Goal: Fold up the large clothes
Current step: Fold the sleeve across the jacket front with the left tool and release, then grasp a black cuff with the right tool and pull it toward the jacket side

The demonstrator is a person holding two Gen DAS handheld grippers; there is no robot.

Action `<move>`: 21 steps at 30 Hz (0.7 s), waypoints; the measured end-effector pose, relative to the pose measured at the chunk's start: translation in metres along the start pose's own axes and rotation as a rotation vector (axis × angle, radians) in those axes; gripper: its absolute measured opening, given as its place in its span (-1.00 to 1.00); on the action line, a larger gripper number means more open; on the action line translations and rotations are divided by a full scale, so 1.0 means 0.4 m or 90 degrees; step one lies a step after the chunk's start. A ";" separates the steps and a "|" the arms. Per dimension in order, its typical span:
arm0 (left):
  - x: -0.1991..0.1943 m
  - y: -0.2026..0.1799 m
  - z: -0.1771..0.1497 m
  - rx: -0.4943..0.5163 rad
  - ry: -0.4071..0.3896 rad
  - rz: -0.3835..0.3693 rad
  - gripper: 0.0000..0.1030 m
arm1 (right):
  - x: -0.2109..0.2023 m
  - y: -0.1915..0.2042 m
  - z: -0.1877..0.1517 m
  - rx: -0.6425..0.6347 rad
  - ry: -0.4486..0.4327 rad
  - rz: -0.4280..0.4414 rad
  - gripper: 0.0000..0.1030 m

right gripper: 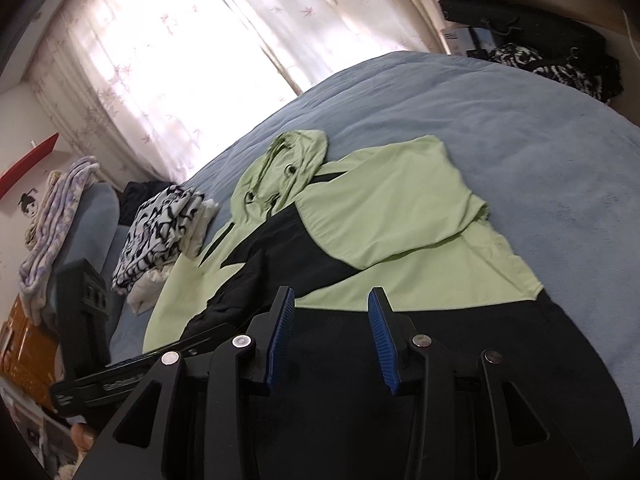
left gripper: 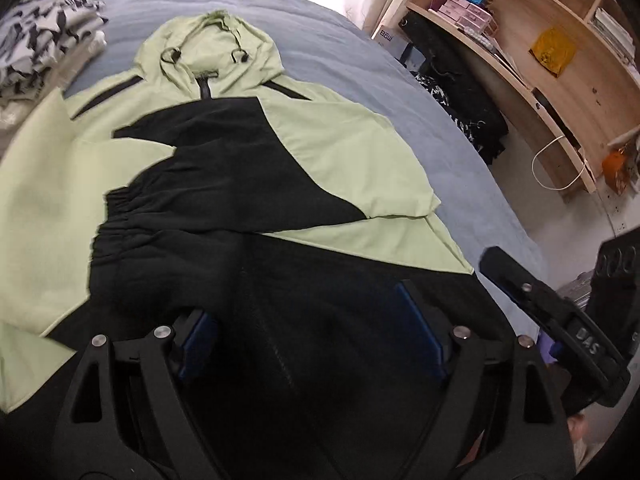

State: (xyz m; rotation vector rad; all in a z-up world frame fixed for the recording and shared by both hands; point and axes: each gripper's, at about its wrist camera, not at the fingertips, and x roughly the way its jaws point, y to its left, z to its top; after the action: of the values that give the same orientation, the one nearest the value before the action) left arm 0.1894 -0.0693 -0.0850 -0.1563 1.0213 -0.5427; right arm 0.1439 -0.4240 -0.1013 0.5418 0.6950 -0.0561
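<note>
A light green and black hooded jacket (left gripper: 328,152) lies flat on a blue bed, hood at the far end, both sleeves folded in across its front. It also shows in the right wrist view (right gripper: 400,216). My left gripper (left gripper: 304,312) is open, its blue pads wide apart over the jacket's black hem. My right gripper (right gripper: 332,312) is open and empty above the black lower part, and shows at the right edge of the left wrist view (left gripper: 560,320).
The blue bedspread (right gripper: 500,120) has bare room to the right of the jacket. A stack of folded black-and-white clothes (right gripper: 160,220) sits left of the hood. Wooden shelves (left gripper: 540,60) with dark clothes piled below stand right of the bed. A curtained window (right gripper: 180,60) is behind.
</note>
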 end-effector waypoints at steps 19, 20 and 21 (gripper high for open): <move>-0.422 0.196 -0.249 -0.103 -0.166 0.279 0.57 | 0.155 0.396 -0.121 -0.341 0.162 0.088 0.31; -0.422 0.205 -0.254 -0.105 -0.164 0.284 0.57 | 0.174 0.418 -0.132 -0.364 0.176 0.083 0.31; -0.424 0.216 -0.259 -0.107 -0.163 0.288 0.57 | 0.196 0.439 -0.142 -0.384 0.190 0.081 0.31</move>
State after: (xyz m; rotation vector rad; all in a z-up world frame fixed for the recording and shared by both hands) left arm 0.0644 0.1021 -0.0413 -0.1336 0.8158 -0.0234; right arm 0.2103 -0.2350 -0.1062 0.0088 0.9176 0.3506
